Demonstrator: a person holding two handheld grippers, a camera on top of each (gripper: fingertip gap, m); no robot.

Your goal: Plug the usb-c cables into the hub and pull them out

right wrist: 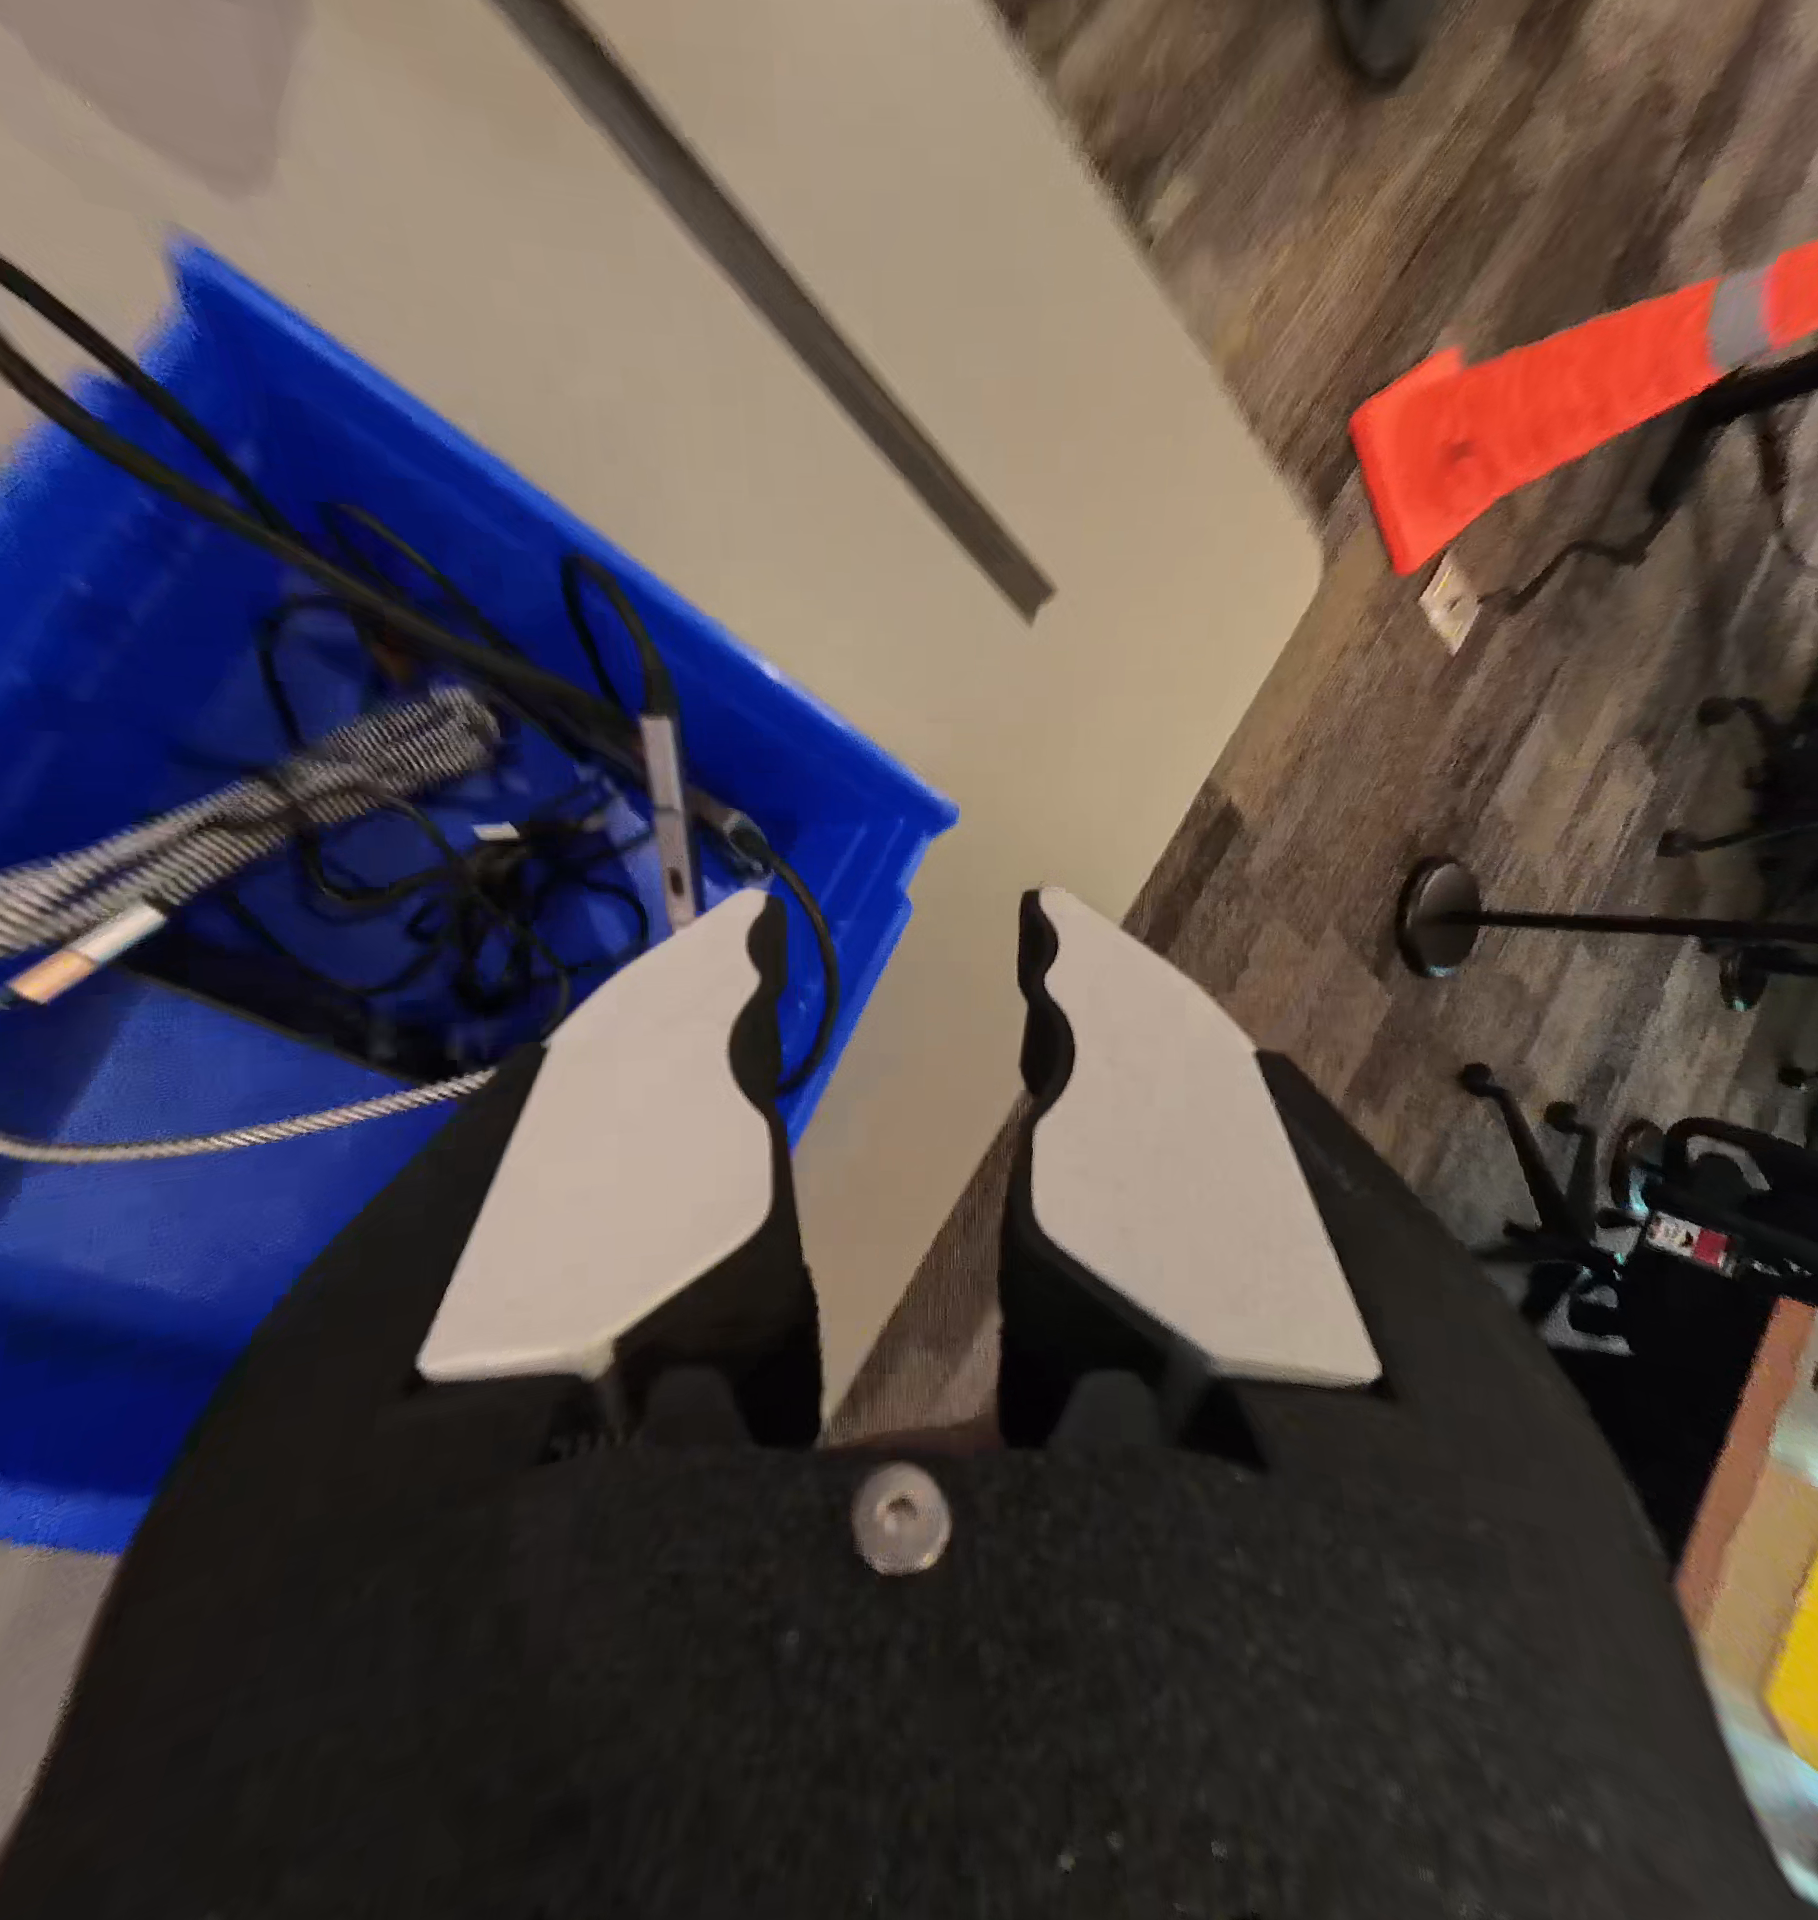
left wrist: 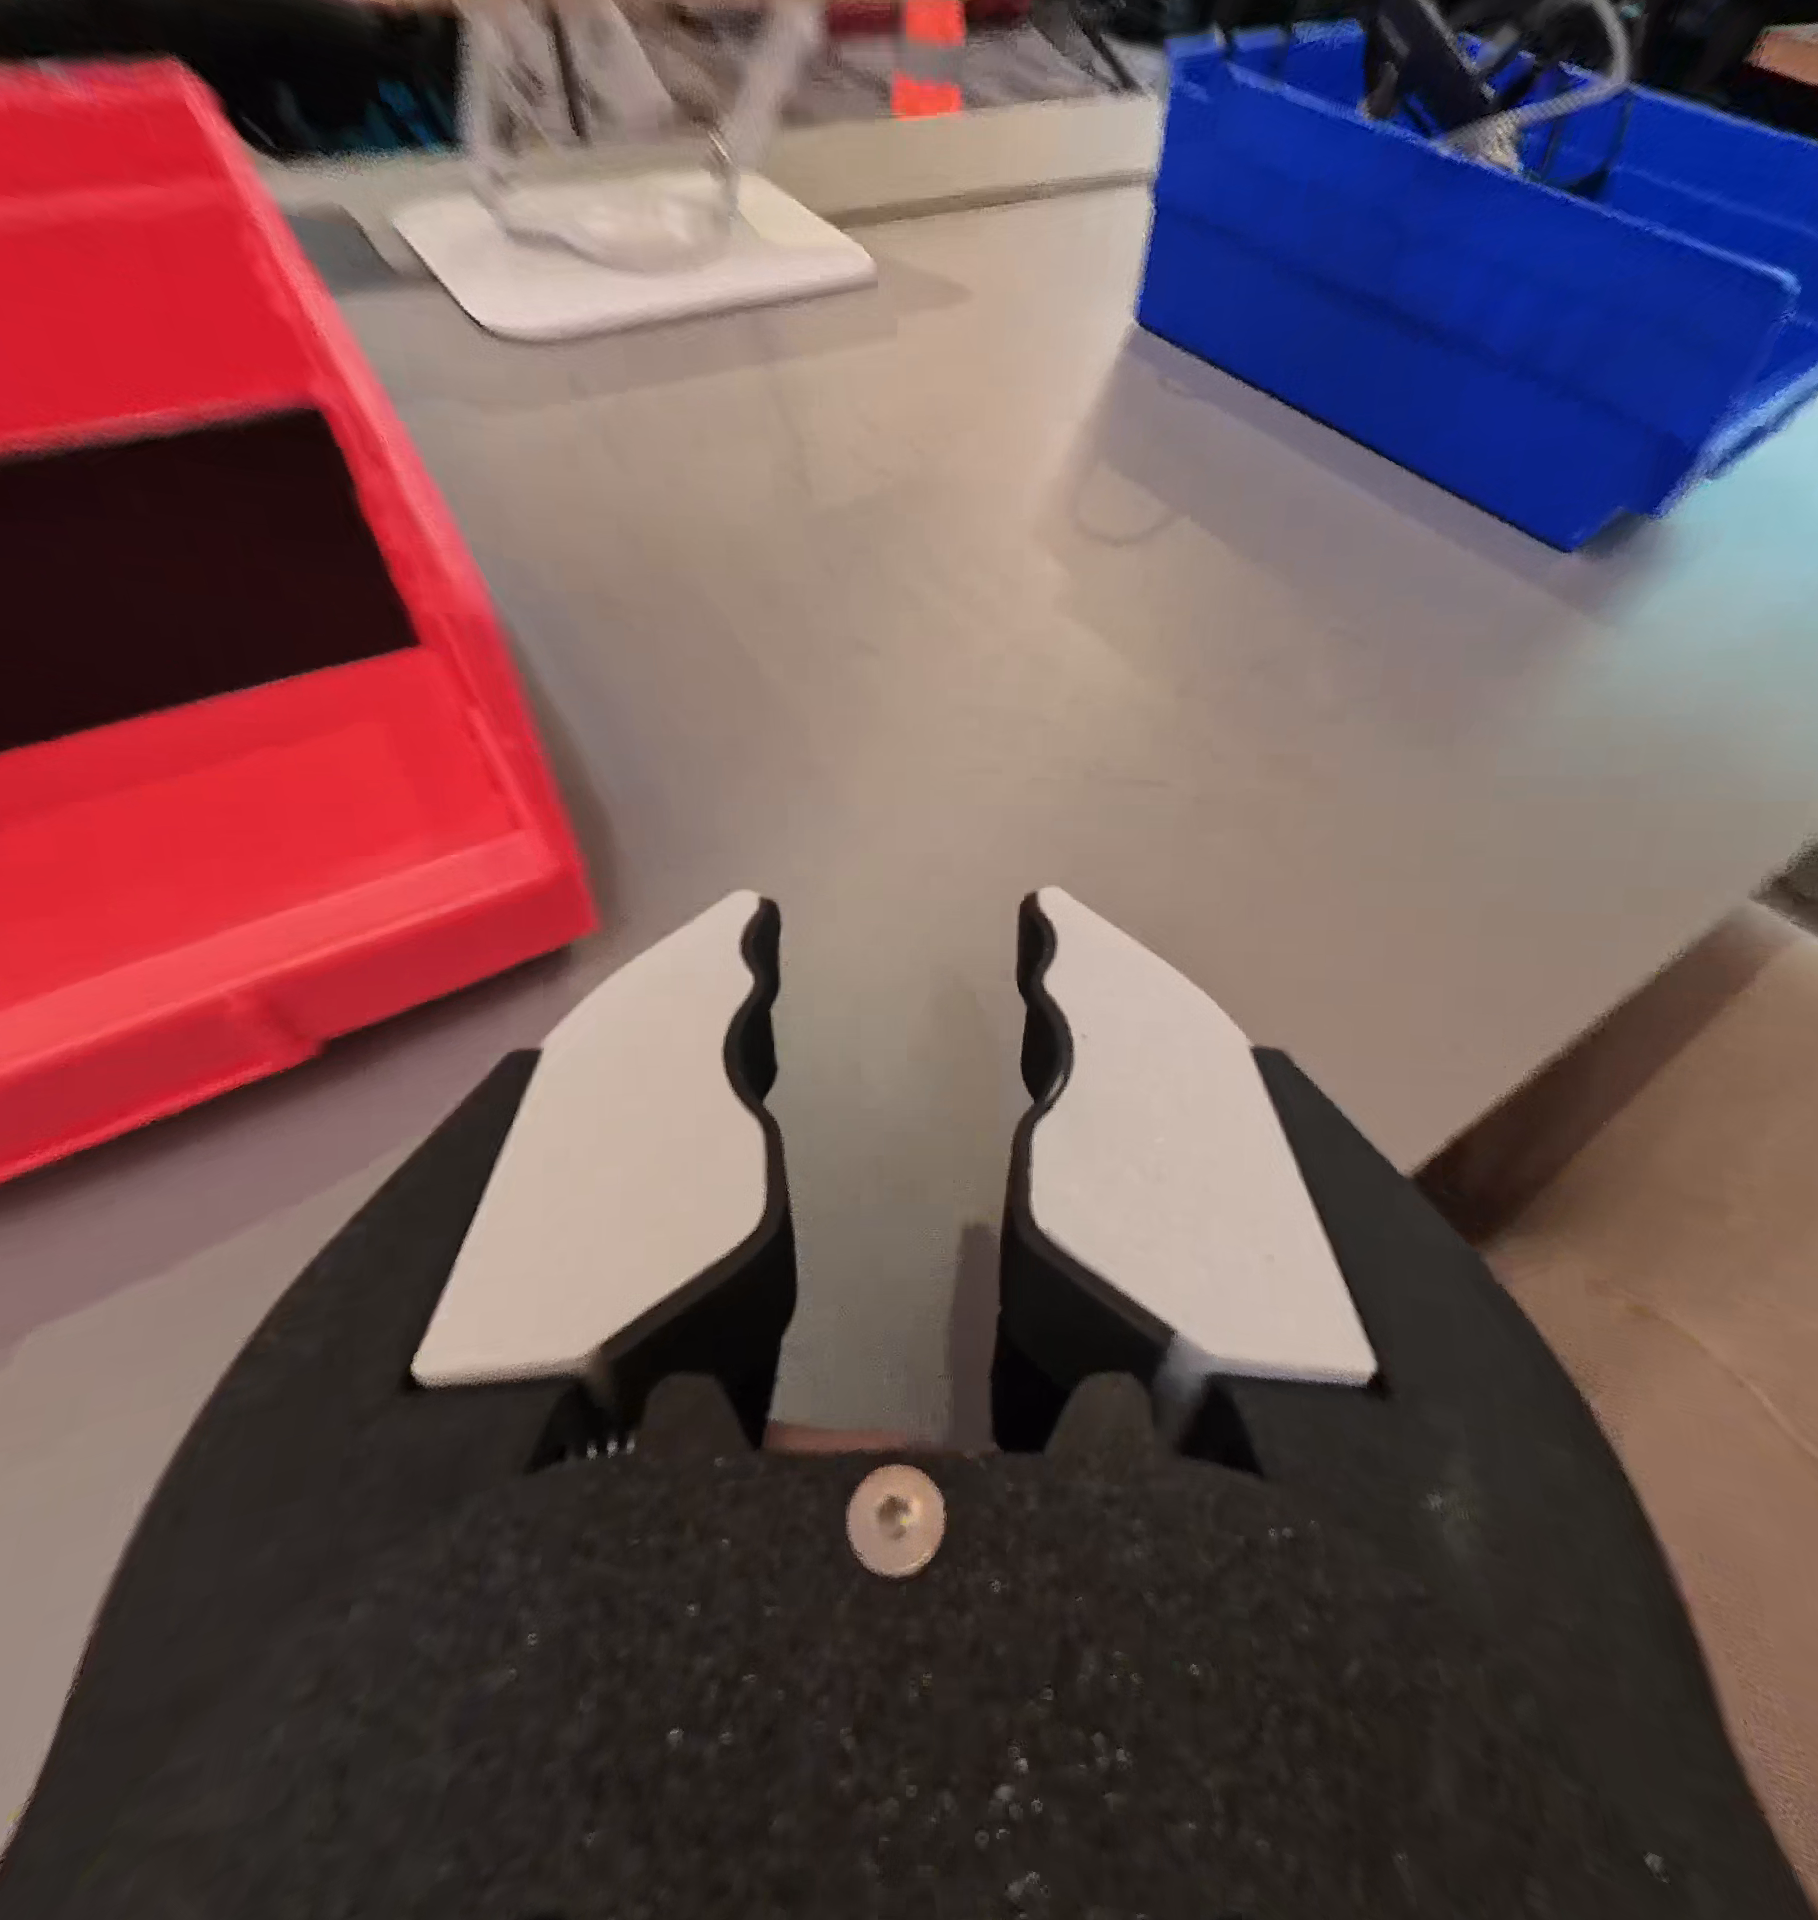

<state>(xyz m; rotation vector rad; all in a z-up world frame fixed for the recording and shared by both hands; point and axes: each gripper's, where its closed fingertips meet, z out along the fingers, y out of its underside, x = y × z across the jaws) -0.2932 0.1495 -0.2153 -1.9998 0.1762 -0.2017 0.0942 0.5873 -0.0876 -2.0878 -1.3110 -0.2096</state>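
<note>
The cables (right wrist: 385,862) are seen in the blue bin (right wrist: 105,644), just left of the right gripper (right wrist: 897,935), the nearer one; both grippers' jaws are parted and empty, as on the left gripper (left wrist: 897,935).

One red plastic bin (left wrist: 209,644) left of the fingers, one blue plastic bin (left wrist: 1456,312) ahead to their right, and one white flat pad (left wrist: 635,260) far ahead; cables in the blue bin are too tangled to count.
</note>
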